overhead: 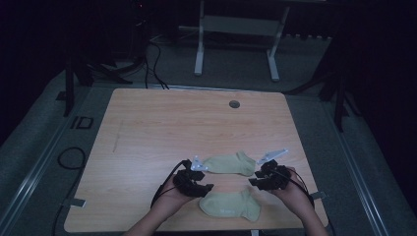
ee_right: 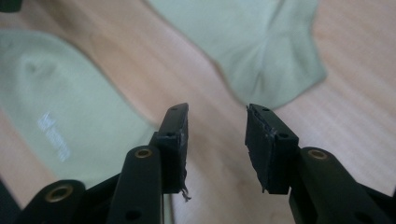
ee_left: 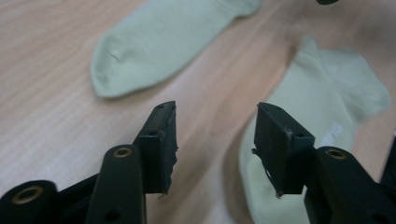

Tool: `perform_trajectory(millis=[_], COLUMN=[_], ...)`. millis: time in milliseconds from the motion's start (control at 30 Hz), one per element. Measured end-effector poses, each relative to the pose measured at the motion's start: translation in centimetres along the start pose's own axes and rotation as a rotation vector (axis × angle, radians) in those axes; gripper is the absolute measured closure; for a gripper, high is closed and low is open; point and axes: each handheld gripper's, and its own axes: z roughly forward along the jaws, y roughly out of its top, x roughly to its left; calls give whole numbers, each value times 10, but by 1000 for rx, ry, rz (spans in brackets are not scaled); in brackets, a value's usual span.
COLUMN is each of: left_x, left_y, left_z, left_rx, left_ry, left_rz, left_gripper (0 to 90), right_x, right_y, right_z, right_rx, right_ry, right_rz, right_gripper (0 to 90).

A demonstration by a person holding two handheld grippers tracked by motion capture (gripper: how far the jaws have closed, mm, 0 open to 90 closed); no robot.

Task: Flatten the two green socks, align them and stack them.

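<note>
A person sits at a light wooden surface (overhead: 162, 128) in a dim room, forearms entering from the bottom centre of the high view, each hand holding black two-jaw tongs. Two pale green ankle socks of soft knit lie flat in the lower middle of that view. The upper pale green sock (overhead: 228, 163) lies between the two hands, and the lower pale green sock (overhead: 230, 204) sits just below it near the surface's bottom edge, the two apart with a strip of bare wood between. The left tongs (overhead: 209, 187) sit at the left of the pair, close to the lower sock's left end; their jaws stand apart with nothing between them, and in the left gripper view the lower sock (ee_left: 322, 93) fills the right side while the upper sock (ee_left: 163, 42) lies at upper left. The right tongs (overhead: 252, 181) point into the gap between the socks, jaws likewise apart and empty. The step in hand looks like the approach before a first grasp. The next move likely calls for lowering each pair of tongs onto a sock edge and closing on the thin fabric.
</note>
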Motion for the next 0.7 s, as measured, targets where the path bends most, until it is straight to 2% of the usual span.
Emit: perform_trajectory(millis=[133, 300, 367, 467, 600, 700], left_x=[-6, -11, -14, -17, -20, -23], left_y=[-9, -21, -25, -30, -35, -39], left_z=[-4, -3, -1, 3, 9, 12], left_rx=[10, 28, 41, 54, 67, 81], left_ry=[-22, -10, -2, -5, -3, -2], left_rz=[2, 5, 25, 22, 21, 31], left_gripper=[464, 464, 464, 464, 465, 493], right_x=[8, 23, 29, 34, 37, 40], right_y=[-11, -27, -33, -41, -50, -56], right_z=[-2, -2, -1, 1, 4, 5], right_rx=[13, 16, 23, 36, 45, 55], right_ry=[12, 35, 24, 19, 7, -8], right_rz=[-5, 3, -6, -13, 3, 0], right_gripper=[592, 592, 592, 599, 607, 620])
